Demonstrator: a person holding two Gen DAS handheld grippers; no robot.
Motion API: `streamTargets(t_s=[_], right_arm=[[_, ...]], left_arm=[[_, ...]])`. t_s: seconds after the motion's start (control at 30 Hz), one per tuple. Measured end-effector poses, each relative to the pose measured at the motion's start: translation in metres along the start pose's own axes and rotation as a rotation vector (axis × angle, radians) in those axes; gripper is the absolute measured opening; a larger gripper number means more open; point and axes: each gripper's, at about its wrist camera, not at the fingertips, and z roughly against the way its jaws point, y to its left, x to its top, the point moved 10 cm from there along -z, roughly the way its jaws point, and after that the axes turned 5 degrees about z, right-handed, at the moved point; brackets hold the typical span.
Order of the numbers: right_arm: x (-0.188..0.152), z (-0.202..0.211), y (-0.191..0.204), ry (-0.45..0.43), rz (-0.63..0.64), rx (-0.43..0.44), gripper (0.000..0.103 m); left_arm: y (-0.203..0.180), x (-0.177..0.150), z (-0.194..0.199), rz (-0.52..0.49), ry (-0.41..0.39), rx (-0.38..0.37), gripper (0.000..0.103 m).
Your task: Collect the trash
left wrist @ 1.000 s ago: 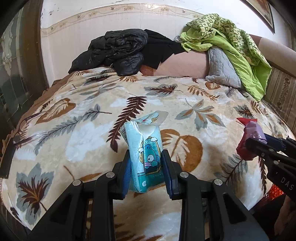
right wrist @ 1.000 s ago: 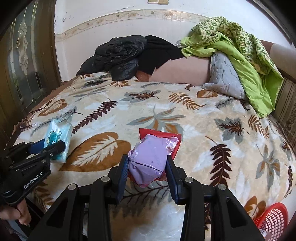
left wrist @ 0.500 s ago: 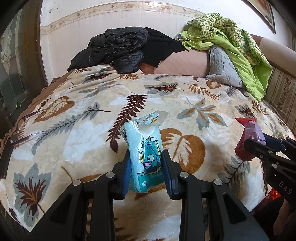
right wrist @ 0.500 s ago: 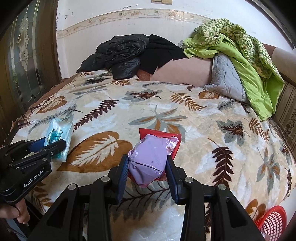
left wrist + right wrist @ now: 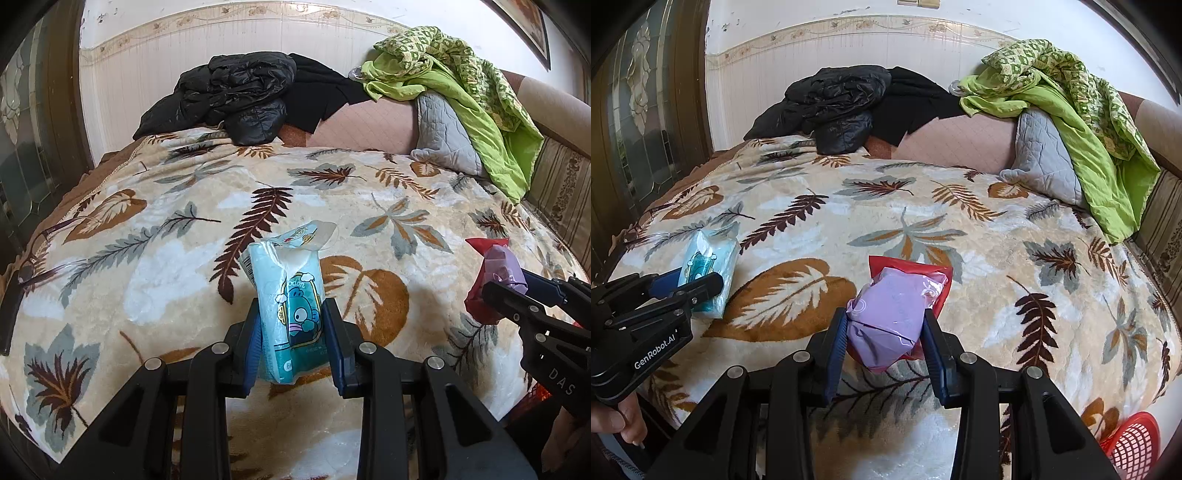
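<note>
1. The left gripper pinches a blue tissue pack upright between its jaws.
2. The right gripper clamps a purple-and-red packet between its jaws.
3. Beyond both spreads the leaf-patterned blanket.
4. Below-right of the right jaws sits a red basket.

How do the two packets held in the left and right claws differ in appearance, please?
The tissue pack in the left claw is light blue with a cartoon fish print, while the purple packet in the right claw is plain lilac backed by a red wrapper. The tissue pack has a peeled-open flap on top; the purple packet looks crumpled and bulging. Both are soft plastic packets, each pinched between blue pads above the leaf-print blanket.
</note>
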Motion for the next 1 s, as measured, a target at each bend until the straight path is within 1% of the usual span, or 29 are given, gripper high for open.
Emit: streamTargets(t_s=[0.83, 1.0], right_arm=[[0.001, 0.001, -0.003, -0.004, -0.003, 0.002, 0.042], [0.005, 0.010, -0.011, -0.029, -0.048, 0.013, 0.042]], left_arm=[[0.000, 0.000, 0.000, 0.001, -0.001, -0.004, 0.030], [-0.005, 0.000, 0.001, -0.003, 0.000, -0.010, 0.030]])
